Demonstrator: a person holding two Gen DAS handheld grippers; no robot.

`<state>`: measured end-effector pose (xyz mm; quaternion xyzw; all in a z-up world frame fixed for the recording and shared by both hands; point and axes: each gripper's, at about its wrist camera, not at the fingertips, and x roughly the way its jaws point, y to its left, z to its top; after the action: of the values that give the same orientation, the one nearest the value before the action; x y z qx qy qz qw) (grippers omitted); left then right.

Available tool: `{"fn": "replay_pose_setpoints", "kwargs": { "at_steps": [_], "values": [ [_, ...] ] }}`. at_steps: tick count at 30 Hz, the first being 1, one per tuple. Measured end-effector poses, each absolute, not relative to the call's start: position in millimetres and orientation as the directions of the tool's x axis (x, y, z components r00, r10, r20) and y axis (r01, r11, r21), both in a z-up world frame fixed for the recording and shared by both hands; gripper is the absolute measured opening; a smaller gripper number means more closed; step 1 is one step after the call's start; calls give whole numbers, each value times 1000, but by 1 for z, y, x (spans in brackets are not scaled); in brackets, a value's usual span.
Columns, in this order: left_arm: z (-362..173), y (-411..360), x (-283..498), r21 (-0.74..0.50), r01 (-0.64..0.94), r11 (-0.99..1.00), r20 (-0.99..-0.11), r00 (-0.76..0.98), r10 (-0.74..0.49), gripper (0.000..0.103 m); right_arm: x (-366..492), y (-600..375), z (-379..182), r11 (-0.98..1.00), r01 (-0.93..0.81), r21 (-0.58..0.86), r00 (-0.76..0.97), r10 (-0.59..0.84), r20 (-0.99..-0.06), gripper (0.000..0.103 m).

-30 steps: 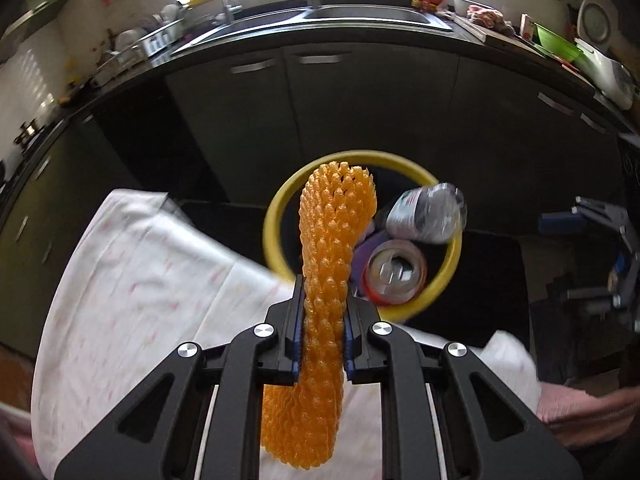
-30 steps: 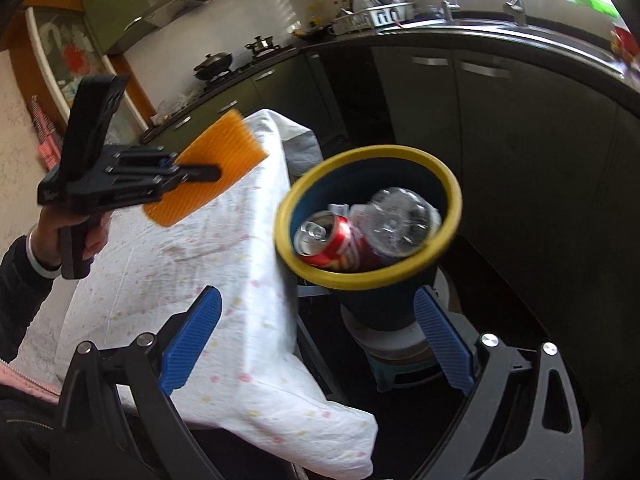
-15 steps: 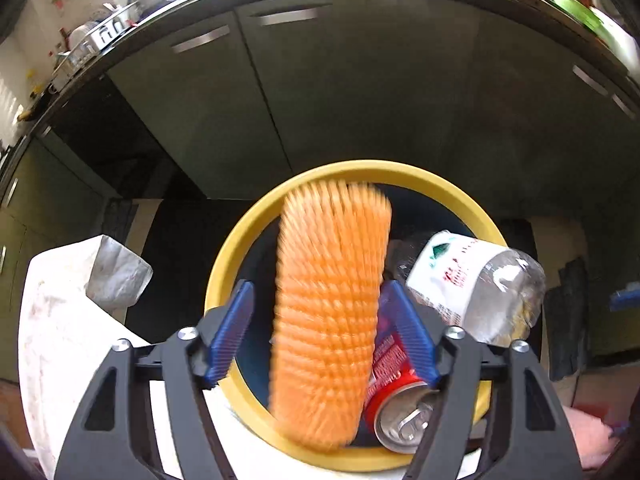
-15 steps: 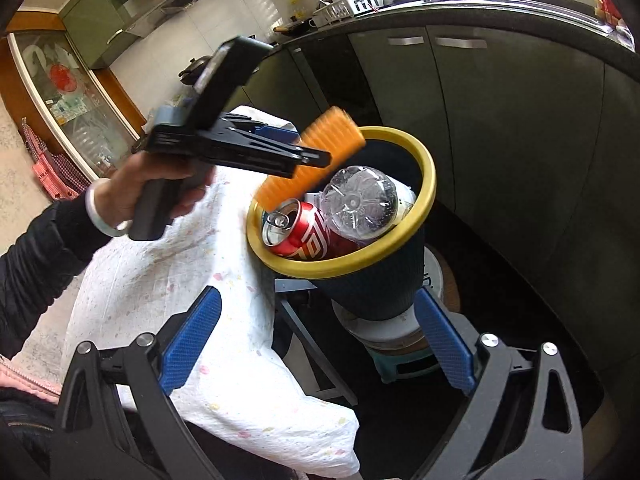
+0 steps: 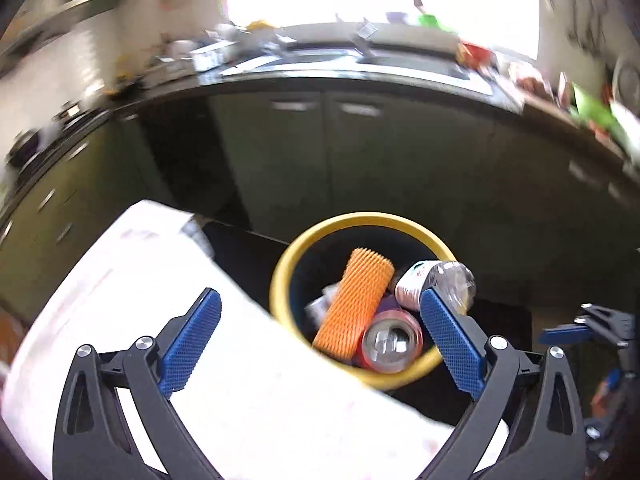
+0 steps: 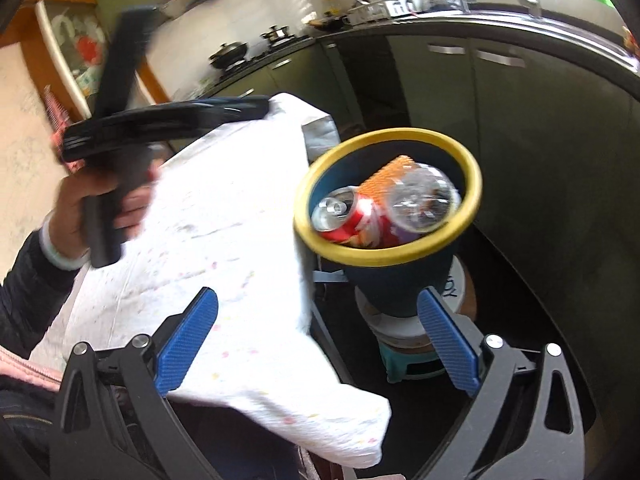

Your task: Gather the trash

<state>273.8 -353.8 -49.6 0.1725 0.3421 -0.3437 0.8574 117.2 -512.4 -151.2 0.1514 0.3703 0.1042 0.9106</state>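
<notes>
A: Where the left wrist view is considered, what is shown?

B: The left tool [image 5: 320, 338] is seen spread wide, with nothing held between its blue pads [image 5: 190, 342]. The orange mesh sleeve [image 5: 354, 304] is found inside the yellow-rimmed bin [image 5: 280, 280], leaned against a red can [image 5: 392, 344] and a clear bottle [image 5: 436, 280]. The bin is placed just beside the white cloth [image 5: 160, 280] spread over the worktop.

A: And from the right wrist view?

B: The right tool [image 6: 318, 336] is likewise seen spread and empty, held low beside the cloth [image 6: 224, 220]. The left tool [image 6: 168, 120] is seen blurred above the cloth, apart from the bin [image 6: 472, 184]. No further trash can be made out on the cloth.

A: How is the step judged best done?

B: The drop is judged complete, so the empty tool should be drawn clear without the rim being clipped. The pile sits high, so anything added should be set down gently rather than tossed.
</notes>
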Motion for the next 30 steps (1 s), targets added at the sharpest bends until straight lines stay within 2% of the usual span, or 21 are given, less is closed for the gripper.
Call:
{"fn": "replay_pose_setpoints", "kwargs": {
  "at_steps": [3, 6, 9, 16, 20, 30],
  "values": [
    [-36, -297, 250, 42, 619, 784, -686, 588, -428, 98, 114, -497, -146, 938, -112, 328, 710, 307, -634, 96],
    [-22, -232, 212, 49, 494, 868, -627, 692, -358, 98, 108, -481, -137, 947, -139, 291, 724, 298, -622, 96],
    [-16, -171, 169, 64, 341, 938, -583, 775, -242, 98, 103, -466, -128, 957, -145, 252, 742, 274, -612, 96],
    [-5, -72, 91, 1, 159, 987, -526, 840, -134, 98, 74, -439, -91, 979, -150, 139, 807, 203, -555, 96],
    [4, -35, 50, -4, 71, 997, -494, 867, -63, 98, 52, -429, -64, 986, -148, 81, 846, 168, -507, 96],
    [18, -21, -8, -35, 60, 998, -435, 898, -69, 98, 11, -420, -35, 988, -142, 54, 898, 151, -413, 96]
  ]
}}
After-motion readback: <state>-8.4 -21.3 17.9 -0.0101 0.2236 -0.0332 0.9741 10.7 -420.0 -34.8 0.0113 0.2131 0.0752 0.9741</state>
